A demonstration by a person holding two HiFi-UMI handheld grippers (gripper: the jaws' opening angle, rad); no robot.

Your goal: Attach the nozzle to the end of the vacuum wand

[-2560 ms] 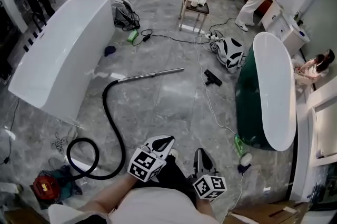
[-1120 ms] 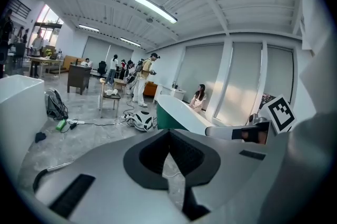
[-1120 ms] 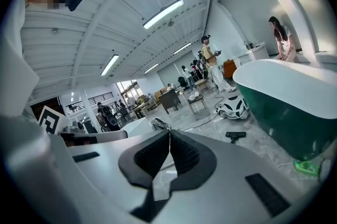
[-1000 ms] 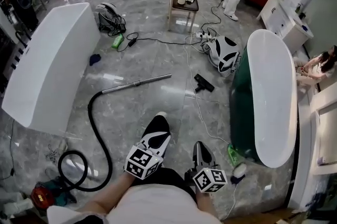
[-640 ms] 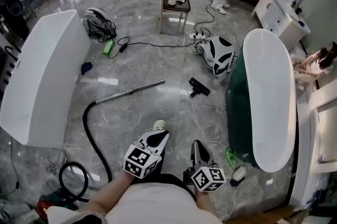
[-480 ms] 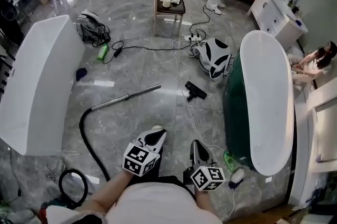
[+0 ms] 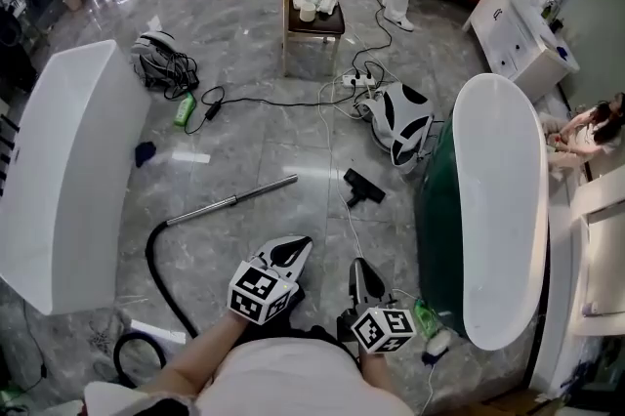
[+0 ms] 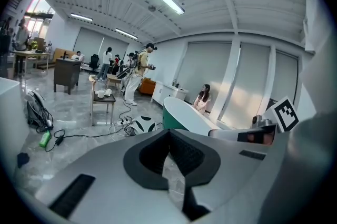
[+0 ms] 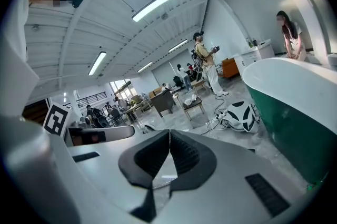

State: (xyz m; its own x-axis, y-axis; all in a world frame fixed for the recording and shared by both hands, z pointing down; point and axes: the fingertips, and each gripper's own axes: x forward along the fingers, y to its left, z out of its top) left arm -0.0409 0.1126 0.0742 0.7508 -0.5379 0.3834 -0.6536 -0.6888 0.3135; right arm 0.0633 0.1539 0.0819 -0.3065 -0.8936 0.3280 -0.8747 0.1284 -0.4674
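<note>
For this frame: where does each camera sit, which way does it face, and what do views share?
Head view: on the person's head, looking steeply down at the floor with vacuum wand and nozzle; forearms and left gripper, right gripper show.
Left gripper view: on the left gripper, facing across the room past its shut jaws.
Right gripper view: on the right gripper, likewise, jaws shut.
Shared: all show the green bathtub.

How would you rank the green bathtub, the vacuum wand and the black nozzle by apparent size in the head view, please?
Largest to smallest:
1. green bathtub
2. vacuum wand, long but thin
3. nozzle
The differences are plain, so nearness to the camera does not put the order in doubt.
</note>
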